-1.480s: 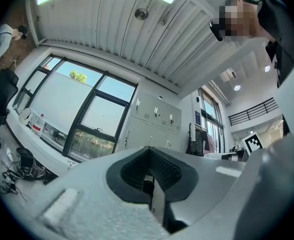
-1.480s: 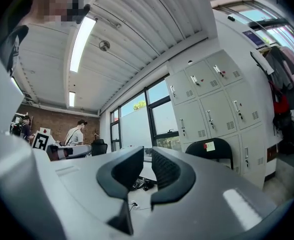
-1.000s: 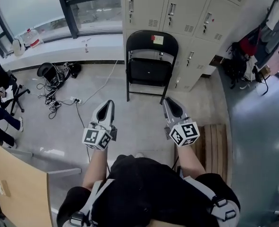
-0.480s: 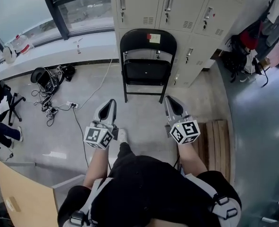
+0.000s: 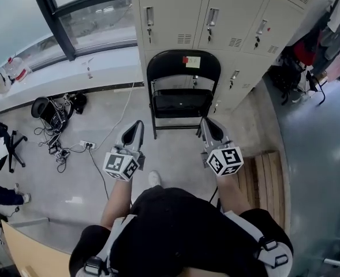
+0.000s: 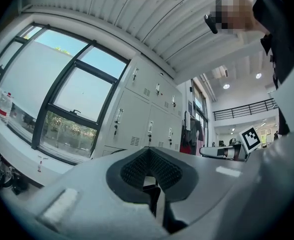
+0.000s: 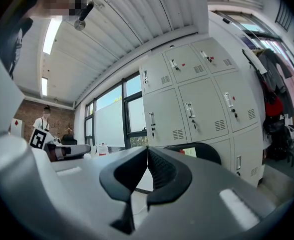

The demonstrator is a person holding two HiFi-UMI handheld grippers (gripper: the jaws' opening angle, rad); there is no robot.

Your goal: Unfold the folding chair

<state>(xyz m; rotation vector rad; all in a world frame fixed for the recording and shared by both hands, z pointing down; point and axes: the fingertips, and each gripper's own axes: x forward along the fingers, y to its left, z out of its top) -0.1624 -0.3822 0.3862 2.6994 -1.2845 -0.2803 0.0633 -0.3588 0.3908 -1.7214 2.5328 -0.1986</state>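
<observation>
Head view: folding chair (image 5: 182, 100) folded, upright, back against the lockers (image 5: 216, 16), legs on the floor (image 5: 170, 149). No gap visible between chair back and locker doors. Left claw (image 5: 137, 124) and right claw (image 5: 207, 122) held side by side, both pointing at the chair. Left tip apart from the chair's left leg, over bare floor. Right tip overlapping the lower right leg in the picture; contact impossible to judge. Open floor in front of the chair. Hemmed on the left by a tangle of cables (image 5: 57, 137) well apart, on the right by a slatted wooden board (image 5: 265, 178) just beside the right forearm. Window ledge (image 5: 71, 68) along the far left wall.

Left gripper view: left claw (image 6: 147, 150) clenched, pads pressed together, nothing between them. Beyond, lockers (image 6: 137, 114) and window (image 6: 62, 99). Right claw (image 6: 226, 153) off to the side, well apart.

Right gripper view: right claw (image 7: 147, 149) clenched, just drawn together, nothing between the pads. Rounded top edge of the folding chair (image 7: 201, 151) just past the tips, against the lockers (image 7: 196, 99). Left claw (image 7: 62, 149) off to the side.
</observation>
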